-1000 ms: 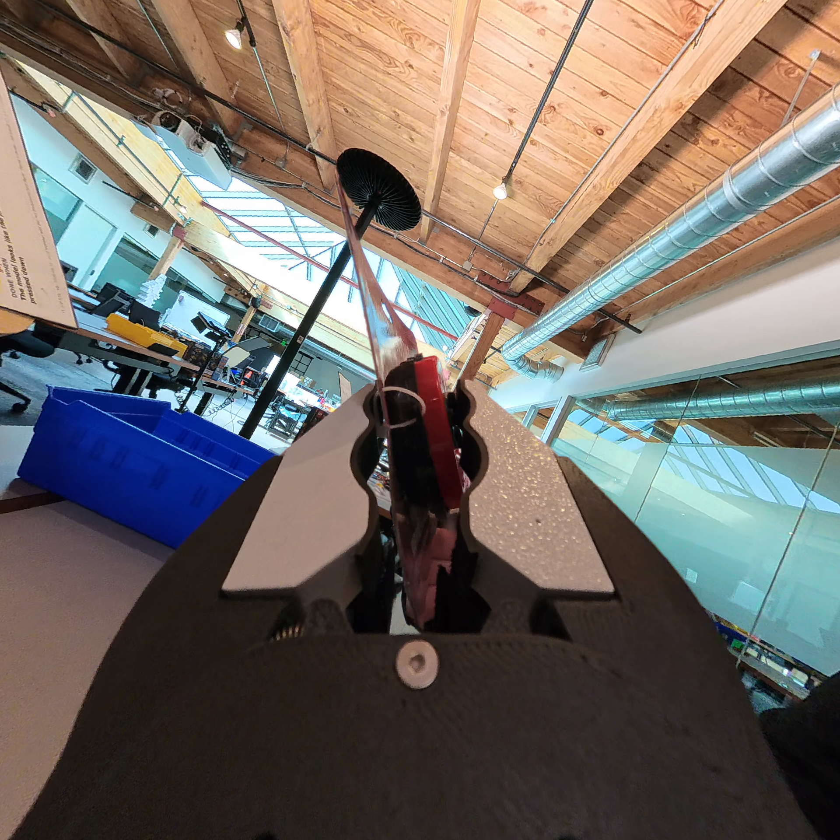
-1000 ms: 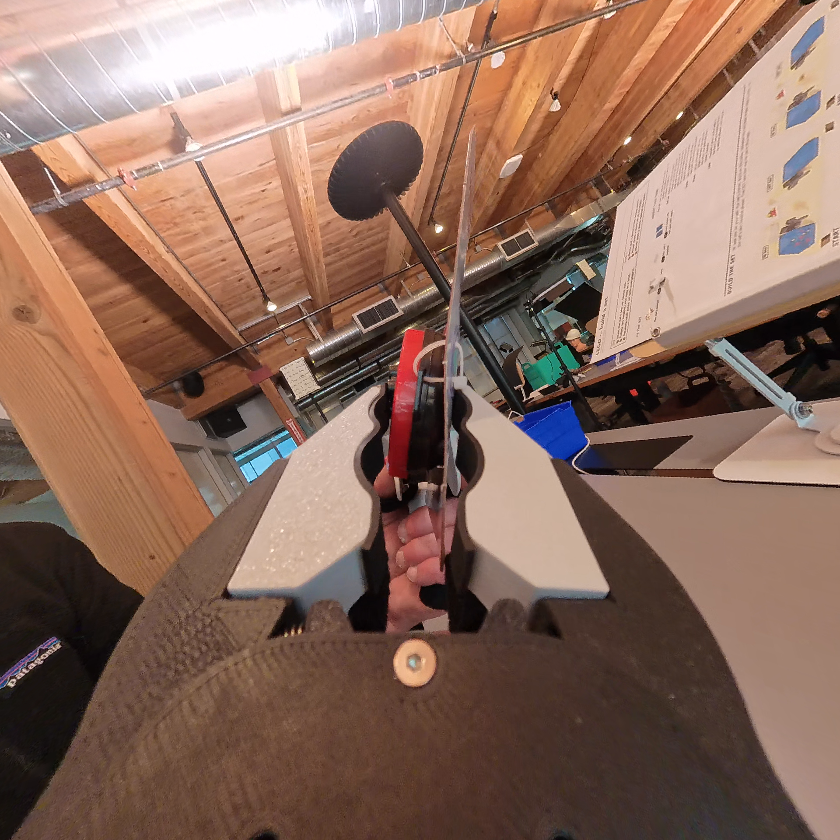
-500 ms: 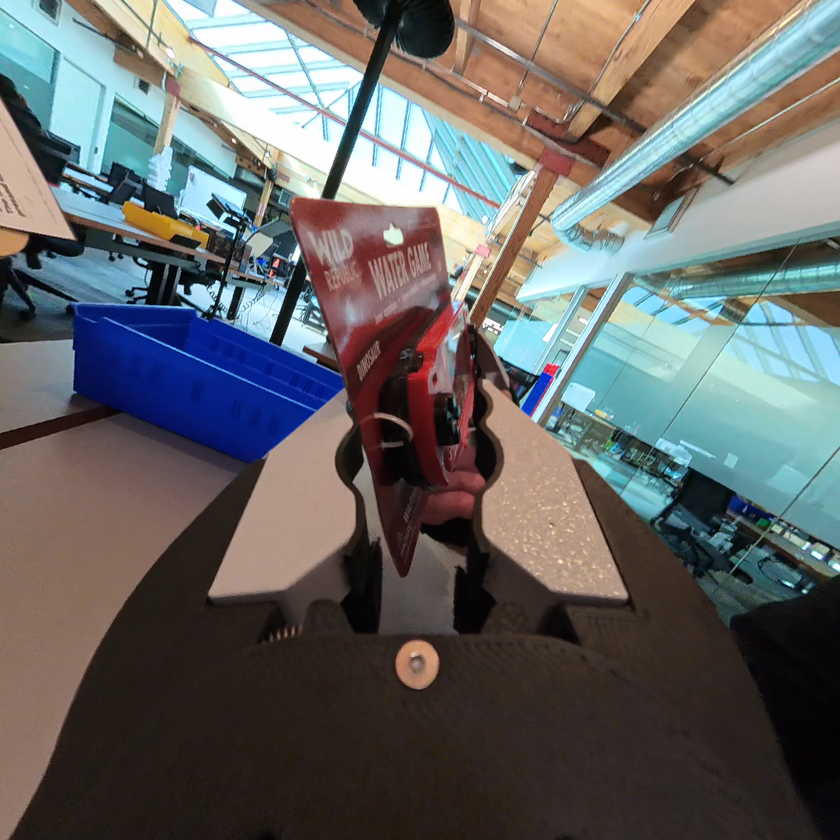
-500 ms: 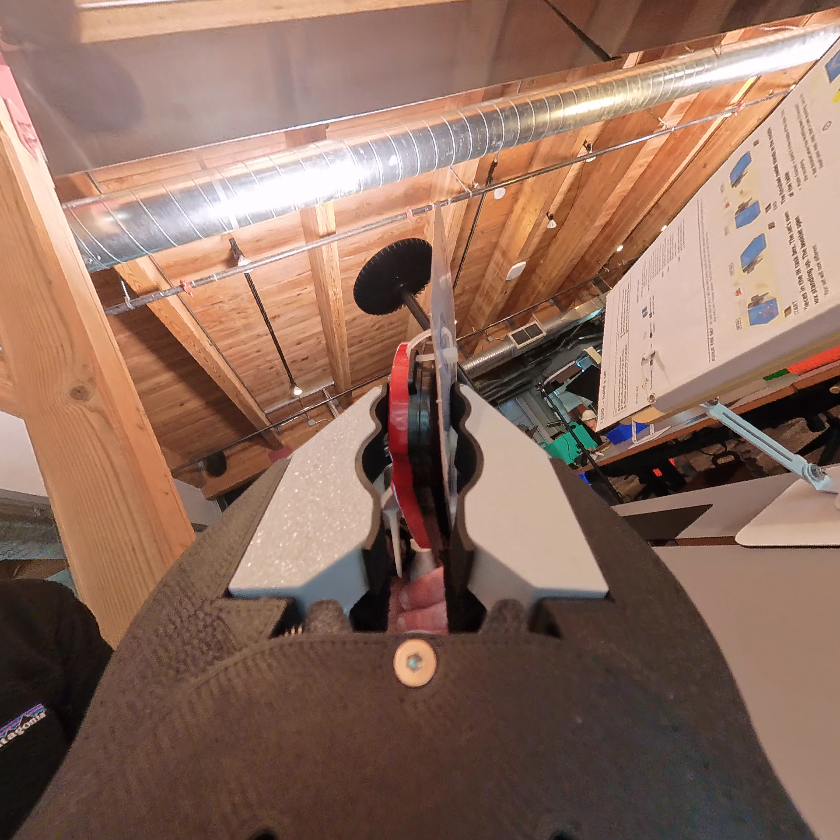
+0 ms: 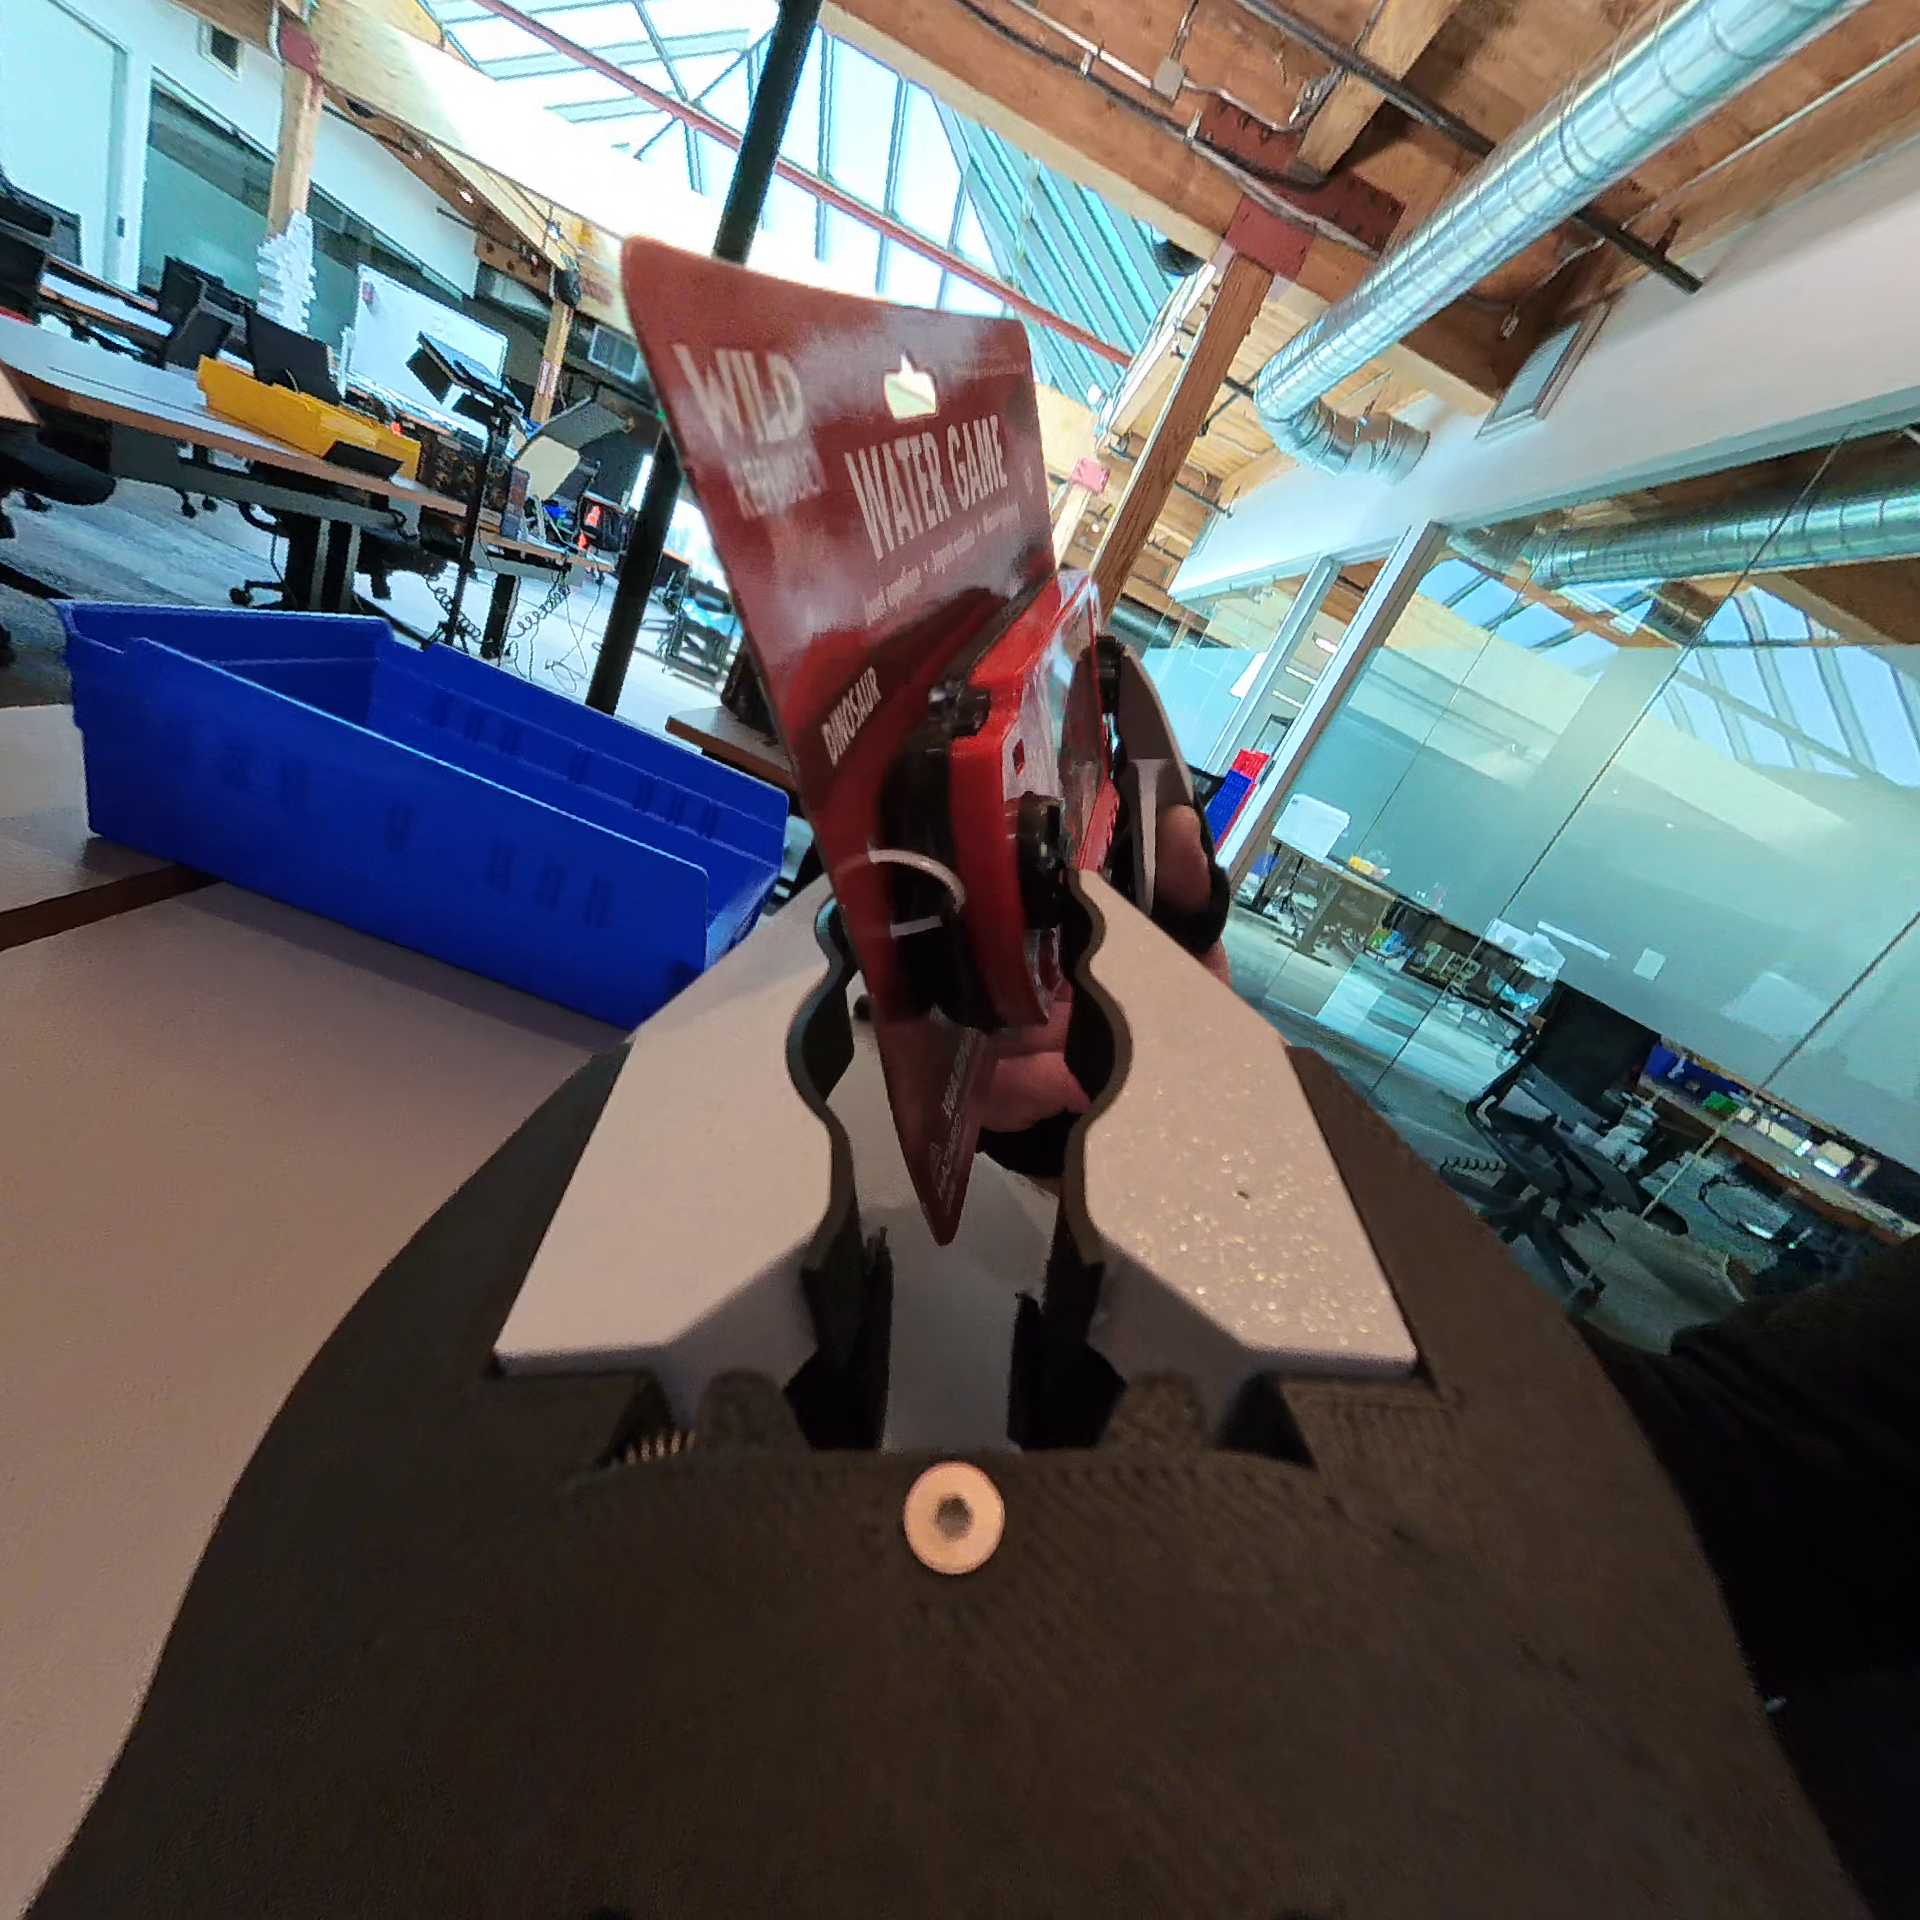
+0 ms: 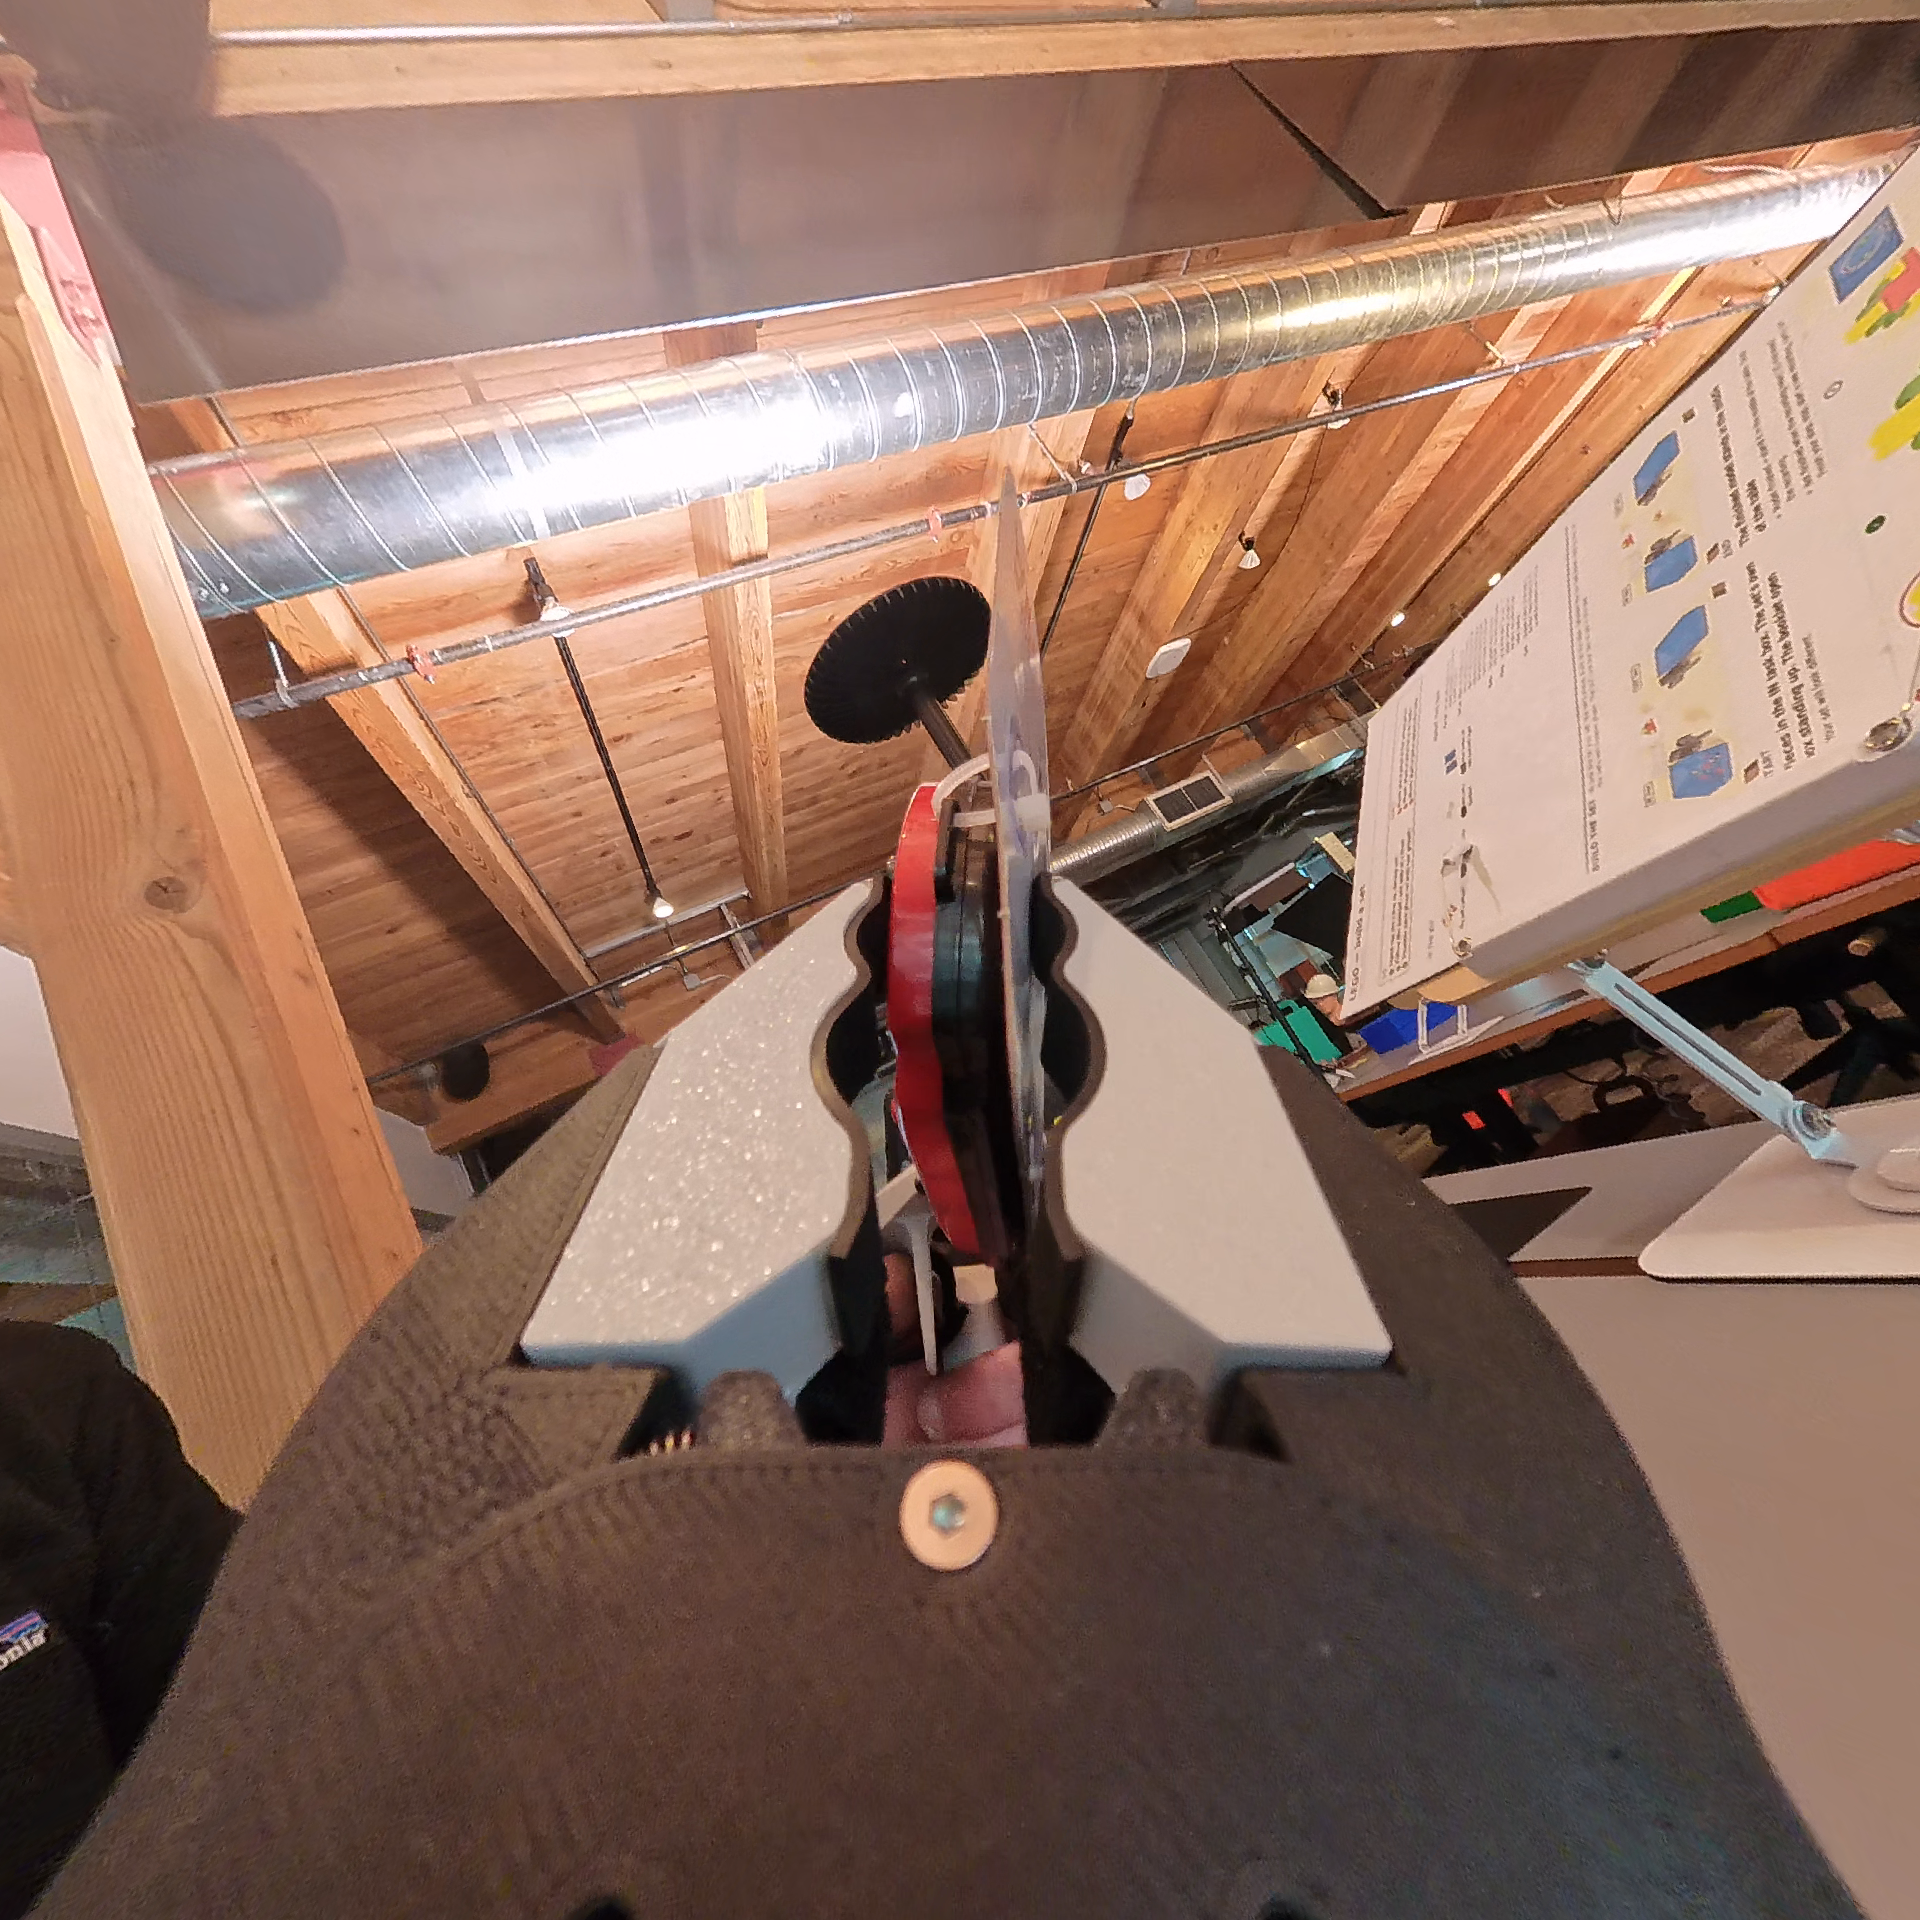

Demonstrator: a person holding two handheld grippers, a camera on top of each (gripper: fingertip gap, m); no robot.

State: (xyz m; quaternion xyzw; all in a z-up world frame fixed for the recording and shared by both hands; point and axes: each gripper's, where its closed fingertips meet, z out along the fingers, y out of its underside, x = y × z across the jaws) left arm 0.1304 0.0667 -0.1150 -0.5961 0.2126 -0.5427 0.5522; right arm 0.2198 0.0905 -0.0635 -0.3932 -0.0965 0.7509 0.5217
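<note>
A red packaged toy on a red printed card [image 5: 831, 499] stands upright between the two grippers, which face each other. My right gripper [image 6: 961, 935] is shut on the toy [image 6: 914, 935], with the card's edge [image 6: 1013, 644] rising above the jaws. My left gripper [image 5: 956, 935] has its jaws a little apart around the same toy, which sits turned at an angle between them. One grey finger of the right gripper [image 5: 1148, 769] and a gloved hand [image 5: 1039, 1081] show behind the toy in the left wrist view.
A blue bin [image 5: 364, 769] sits on the grey table [image 5: 208, 1143] to the left, with a black pole [image 5: 675, 468] behind it. An instruction board [image 6: 1662, 675] on a white-based stand [image 6: 1787, 1216] is at the right. A wooden post [image 6: 156, 831] stands left.
The left jaws have loosened from the toy. The left gripper has tilted down from the ceiling, so the card's face now shows. The right gripper has tipped further upward, still gripping.
</note>
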